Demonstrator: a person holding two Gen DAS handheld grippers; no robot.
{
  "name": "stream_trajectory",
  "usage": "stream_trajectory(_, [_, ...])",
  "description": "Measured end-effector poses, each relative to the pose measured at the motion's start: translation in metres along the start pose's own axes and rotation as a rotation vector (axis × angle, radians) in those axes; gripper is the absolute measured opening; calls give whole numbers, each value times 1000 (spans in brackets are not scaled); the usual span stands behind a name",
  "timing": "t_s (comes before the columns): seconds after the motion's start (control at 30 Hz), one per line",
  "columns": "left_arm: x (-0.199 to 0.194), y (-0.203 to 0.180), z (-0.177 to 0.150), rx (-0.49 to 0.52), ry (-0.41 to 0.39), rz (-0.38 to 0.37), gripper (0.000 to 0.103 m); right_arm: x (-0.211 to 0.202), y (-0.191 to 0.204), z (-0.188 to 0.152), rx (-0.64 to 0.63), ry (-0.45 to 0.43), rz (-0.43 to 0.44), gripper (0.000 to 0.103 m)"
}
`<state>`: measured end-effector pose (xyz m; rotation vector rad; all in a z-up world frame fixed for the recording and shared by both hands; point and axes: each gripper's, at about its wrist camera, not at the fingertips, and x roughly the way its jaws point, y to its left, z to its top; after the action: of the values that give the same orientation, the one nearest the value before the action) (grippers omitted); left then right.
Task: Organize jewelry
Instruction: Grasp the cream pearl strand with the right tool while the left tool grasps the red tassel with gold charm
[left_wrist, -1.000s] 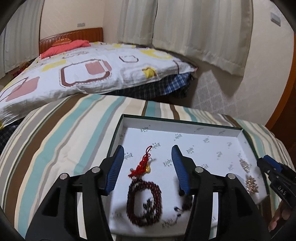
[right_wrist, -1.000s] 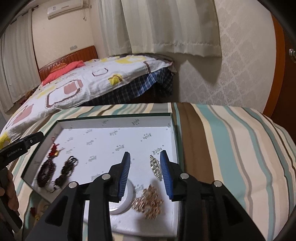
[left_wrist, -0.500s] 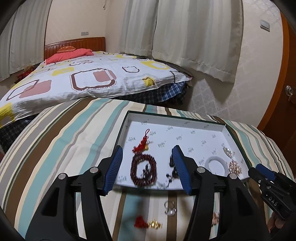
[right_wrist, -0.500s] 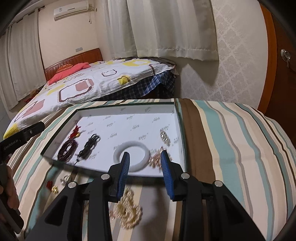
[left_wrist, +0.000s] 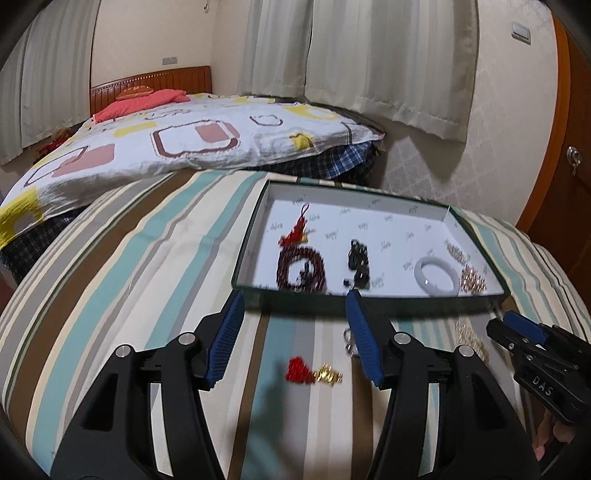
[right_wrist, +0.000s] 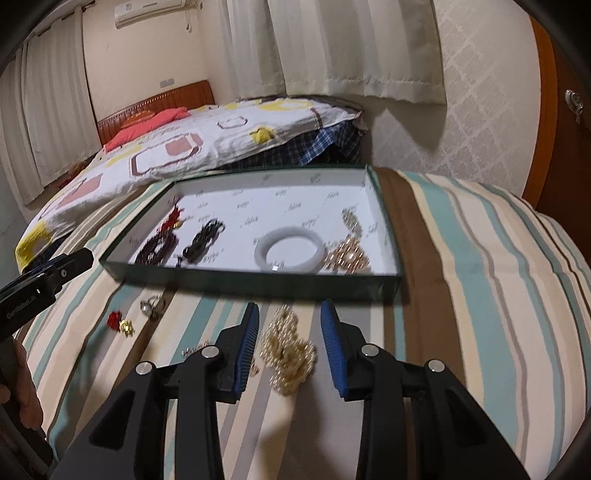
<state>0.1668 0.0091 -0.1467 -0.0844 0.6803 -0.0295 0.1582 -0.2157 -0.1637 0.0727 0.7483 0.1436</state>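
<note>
Your right gripper (right_wrist: 290, 341) hangs with its jaws apart and empty over the pale gold bead necklace (right_wrist: 288, 354), which lies heaped on the striped table (right_wrist: 480, 295) just near of the tray (right_wrist: 258, 282); come down with one finger on each side of the heap and close on its thick middle, since a loose strand would likely slip out; lift high enough to clear the tray's near wall before you carry it in. Your left gripper (left_wrist: 295, 339) is also apart and holds nothing; the red tassel charm (left_wrist: 312, 371) sits between its fingers on the cloth, and a small silver ring (left_wrist: 349, 341) lies just beside the right finger. Inside the tray, from left to right, lie the dark red bead bracelet (left_wrist: 301, 267), a black bracelet (left_wrist: 358, 260), the white bangle (left_wrist: 436, 275) and a rose gold piece (left_wrist: 472, 280); set the necklace on bare white floor, not on these; the bed (left_wrist: 184, 144) stands well beyond.
</note>
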Motion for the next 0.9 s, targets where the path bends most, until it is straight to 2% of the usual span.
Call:
stream_trajectory(0.1, [0, 5, -6, -1, 13, 6, 56, 7, 3, -3, -9, 34, 4, 35])
stream_trajectory(0.17, [2, 8, -9, -5, 23, 8, 63, 13, 4, -5, -9, 57, 2, 35])
stream_trajectory(0.33, [5, 10, -11, -15, 36, 11, 63, 25, 0, -7, 2, 106, -12, 36])
stream_trajectory(0.4, [6, 10, -12, -9, 41, 10, 63, 28, -2, -8, 8, 124, -10, 42])
stream_trajectory(0.53, [10, 8, -16, -5, 57, 10, 63, 30, -1, -8, -15, 134, -17, 43])
stream_trajectory(0.57, [11, 8, -16, -6, 62, 9, 63, 30, -1, -8, -20, 135, -19, 41])
stream_trajectory(0.6, [11, 9, -17, -7, 68, 8, 63, 29, -1, -8, -26, 135, -25, 33])
stream_trajectory(0.67, [13, 8, -19, -8, 75, 7, 63, 28, -4, -9, -24, 134, -17, 23])
stream_trajectory(0.9, [15, 1, -26, 14, 97, -14, 63, 18, -25, -10, 28, 114, -32, 22])
